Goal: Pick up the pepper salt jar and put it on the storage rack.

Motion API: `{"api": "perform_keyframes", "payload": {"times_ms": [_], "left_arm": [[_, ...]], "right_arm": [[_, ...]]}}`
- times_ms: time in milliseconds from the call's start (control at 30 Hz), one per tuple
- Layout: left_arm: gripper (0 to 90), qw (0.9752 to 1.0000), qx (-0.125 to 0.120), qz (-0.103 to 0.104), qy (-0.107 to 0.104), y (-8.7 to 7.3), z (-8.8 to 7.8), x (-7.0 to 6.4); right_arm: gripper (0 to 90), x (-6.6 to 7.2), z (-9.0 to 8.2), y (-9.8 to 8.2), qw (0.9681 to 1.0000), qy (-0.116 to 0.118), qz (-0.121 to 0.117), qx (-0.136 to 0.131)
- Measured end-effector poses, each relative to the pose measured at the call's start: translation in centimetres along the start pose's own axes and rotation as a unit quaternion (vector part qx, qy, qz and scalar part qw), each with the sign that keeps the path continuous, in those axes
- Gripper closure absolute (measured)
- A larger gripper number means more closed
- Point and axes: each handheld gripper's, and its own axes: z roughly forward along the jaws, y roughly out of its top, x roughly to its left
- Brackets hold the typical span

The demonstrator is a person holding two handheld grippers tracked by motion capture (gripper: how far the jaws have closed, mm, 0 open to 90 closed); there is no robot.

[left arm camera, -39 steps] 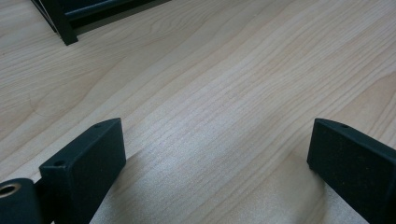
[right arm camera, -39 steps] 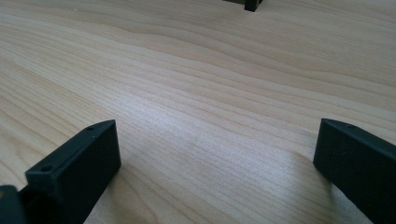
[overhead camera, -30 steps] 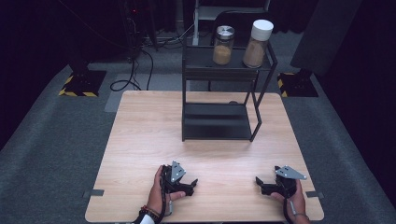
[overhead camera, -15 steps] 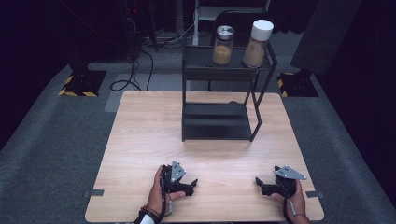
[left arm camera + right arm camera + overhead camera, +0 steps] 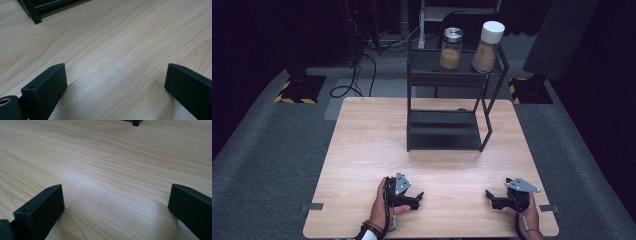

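Grippers sat low at the near edge of the table (image 5: 362,150), the left gripper (image 5: 418,196) and the right gripper (image 5: 488,195) well apart, each with its jaws spread wide over bare wood and nothing between them. I judged this a resting pose ahead of any reach. Nearest to them stood the black rack (image 5: 444,131) at the table's far side, its lower shelf empty. On its top shelf stood the metal-lidded jar (image 5: 451,50) and the white-lidded jar (image 5: 488,47), side by side and upright, up where I could come at them from the front.
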Motion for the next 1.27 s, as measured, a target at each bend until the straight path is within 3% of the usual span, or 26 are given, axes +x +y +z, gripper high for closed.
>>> {"api": "perform_keyframes", "payload": {"times_ms": [1000,1267], "left_arm": [[4.2,1.0,0.0,0.0,0.0,0.0,0.0,0.0],[4.2,1.0,0.0,0.0,0.0,-0.02,-0.02,-0.05]], "right_arm": [[0.0,-0.02,-0.01,-0.01,1.0,0.001,-0.001,0.0],[0.0,0.37,-0.14,-0.33,0.9997,-0.003,-0.022,-0.009]]}}
